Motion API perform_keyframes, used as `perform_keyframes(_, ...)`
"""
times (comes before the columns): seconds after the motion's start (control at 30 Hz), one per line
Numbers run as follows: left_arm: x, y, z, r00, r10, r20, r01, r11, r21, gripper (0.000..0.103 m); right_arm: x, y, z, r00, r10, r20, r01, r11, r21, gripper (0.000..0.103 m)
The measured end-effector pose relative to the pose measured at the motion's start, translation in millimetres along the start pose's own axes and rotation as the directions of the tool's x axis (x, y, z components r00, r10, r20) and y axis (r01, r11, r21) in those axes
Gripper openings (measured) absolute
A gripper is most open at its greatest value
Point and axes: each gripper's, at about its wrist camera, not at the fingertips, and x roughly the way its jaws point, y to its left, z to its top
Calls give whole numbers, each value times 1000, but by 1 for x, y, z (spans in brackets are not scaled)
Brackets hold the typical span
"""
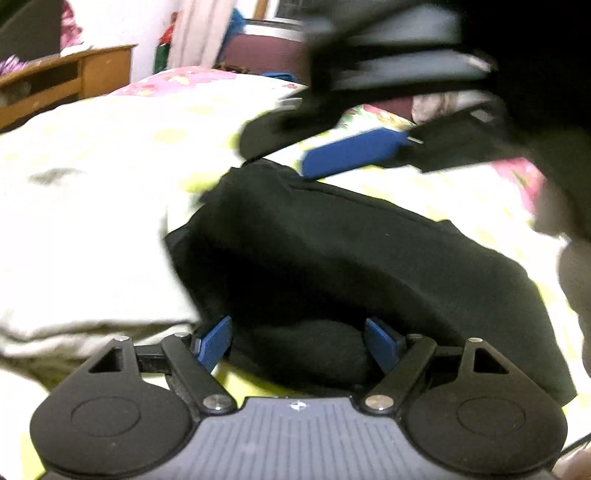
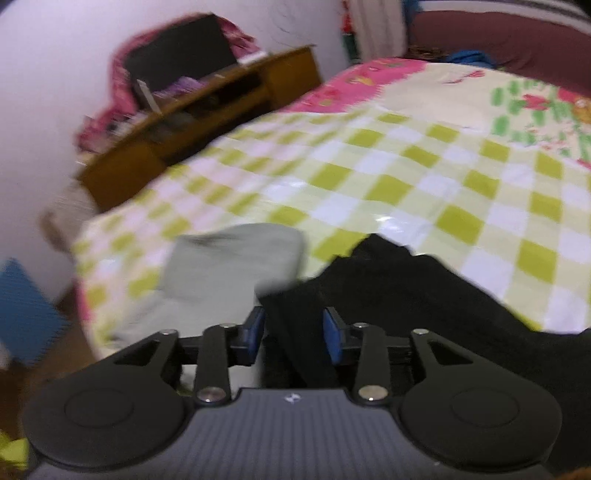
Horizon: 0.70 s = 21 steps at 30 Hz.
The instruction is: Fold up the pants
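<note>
The black pants [image 1: 332,251] lie bunched on the checked bedspread [image 1: 110,155]. My left gripper [image 1: 297,341] is open, its blue pads on either side of a rounded fold of the pants at their near edge. The right gripper [image 1: 354,151] shows in the left wrist view, blurred, above the far end of the pants. In the right wrist view the right gripper [image 2: 293,334] has its pads partly apart with a strip of the black pants [image 2: 388,291] between them; I cannot tell whether it grips the cloth.
A folded grey-green garment [image 2: 236,266] lies left of the pants on the bedspread [image 2: 369,173]. A wooden desk [image 2: 207,110] with clutter stands beyond the bed's left edge. A dark red headboard [image 2: 498,33] is at the far end.
</note>
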Motion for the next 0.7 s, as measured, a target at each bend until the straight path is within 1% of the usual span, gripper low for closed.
perform_keyframes(0.07,-11,9,-3,1000,11,14,-10,999,-41,91,-13,-7,-4,999,-8,42,7,999,32,38)
perform_keyframes(0.1,-17,12,-5,1000,17,22,-16,998,-53,91,-21,-13,-7,997,-26,74,22,998,52,38)
perform_keyframes(0.13,-22,14,-7,999,33,31,-31,998,-60,91,-28,-19,-8,994,-52,97,45,997,65,38)
perform_keyframes(0.2,-31,12,-7,995,80,55,-78,996,-45,91,-42,-35,-13,982,-140,124,130,988,84,38)
perform_keyframes(0.3,-33,-2,-3,984,116,133,-123,991,50,91,-61,-70,-27,956,-265,123,248,958,142,38)
perform_keyframes(0.33,-34,-12,1,981,111,161,-126,988,88,91,-68,-83,-35,938,-325,123,306,940,153,38)
perform_keyframes(0.37,-33,-20,4,979,95,182,-118,985,122,92,-75,-95,-42,919,-376,117,356,920,164,39)
perform_keyframes(0.4,-31,-29,8,978,74,194,-104,983,151,92,-81,-109,-51,908,-404,107,383,907,178,39)
perform_keyframes(0.43,-27,-37,11,979,52,199,-89,980,180,95,-84,-122,-60,902,-421,94,398,896,196,39)
perform_keyframes(0.47,-23,-41,13,980,33,198,-74,976,206,99,-86,-139,-70,892,-447,66,422,877,229,39)
perform_keyframes(0.5,-16,-47,15,983,15,183,-58,970,237,101,-87,-153,-79,883,-468,39,444,858,257,38)
perform_keyframes(0.53,-2,-54,16,989,15,145,-53,962,267,101,-88,-168,-88,872,-489,16,464,836,293,37)
perform_keyframes(0.57,10,-59,15,995,29,99,-57,955,292,101,-93,-184,-97,868,-497,-4,466,810,357,36)
perform_keyframes(0.6,23,-66,9,997,53,55,-68,947,315,101,-102,-193,-104,875,-485,0,442,799,407,36)
perform_keyframes(0.63,37,-68,5,996,90,5,-86,936,342,101,-115,-200,-111,883,-469,31,405,794,454,36)
perform_keyframes(0.67,43,-69,0,994,110,-19,-96,928,361,101,-128,-204,-117,883,-466,55,386,788,479,37)
perform_keyframes(0.7,42,-71,-2,993,117,-15,-103,923,370,101,-142,-207,-123,875,-480,67,388,777,495,39)
